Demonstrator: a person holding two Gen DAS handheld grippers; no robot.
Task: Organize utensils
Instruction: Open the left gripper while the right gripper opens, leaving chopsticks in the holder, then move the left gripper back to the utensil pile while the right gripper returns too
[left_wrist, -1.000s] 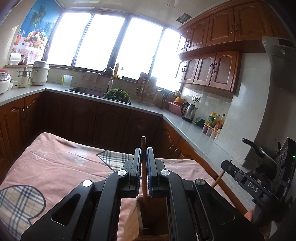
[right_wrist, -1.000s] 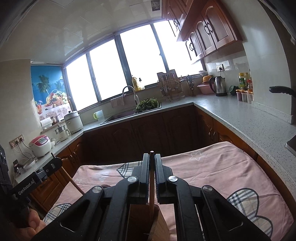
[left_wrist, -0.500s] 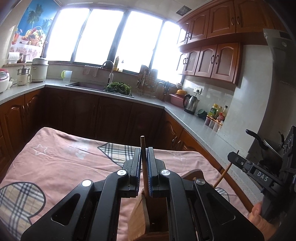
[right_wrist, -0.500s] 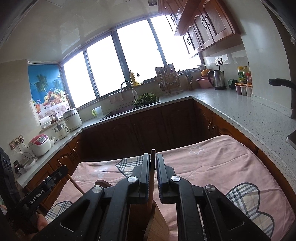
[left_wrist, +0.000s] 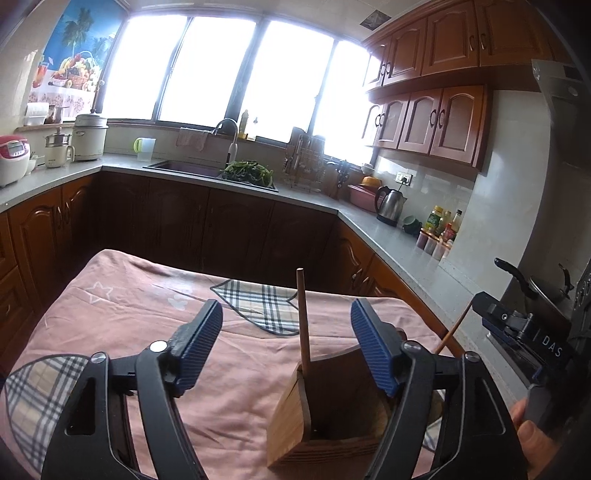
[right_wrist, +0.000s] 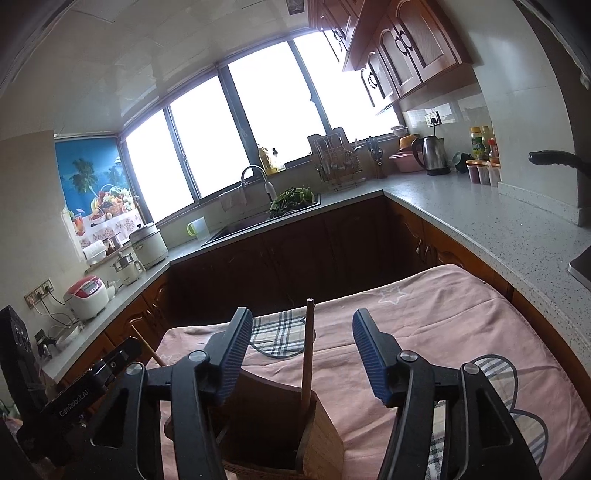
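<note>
A wooden utensil holder (left_wrist: 325, 417) stands on the pink cloth-covered table (left_wrist: 129, 314). One brown chopstick (left_wrist: 303, 321) stands upright in it, between the widening jaws of my left gripper (left_wrist: 287, 310), and neither blue pad touches it. A second chopstick (left_wrist: 452, 328) leans at the holder's right by my right gripper (left_wrist: 517, 325). In the right wrist view, my right gripper (right_wrist: 303, 318) is also opening around that upright chopstick (right_wrist: 308, 354) in the holder (right_wrist: 317, 435), pads clear of it. The left gripper (right_wrist: 92, 384) and its chopstick (right_wrist: 147, 347) show at the left.
Grey counters (left_wrist: 399, 254) wrap around the table's far and right sides, over dark wood cabinets. A kettle (left_wrist: 389, 205), bottles (left_wrist: 441, 225) and a pan handle (left_wrist: 515, 273) sit to the right. A sink with greens (left_wrist: 247, 171) is at the back, a rice cooker (left_wrist: 11, 157) to the left.
Both grippers were shut on their chopsticks and now stand open, leaving the sticks in the holder. The holder has come into fuller view under the jaws.
</note>
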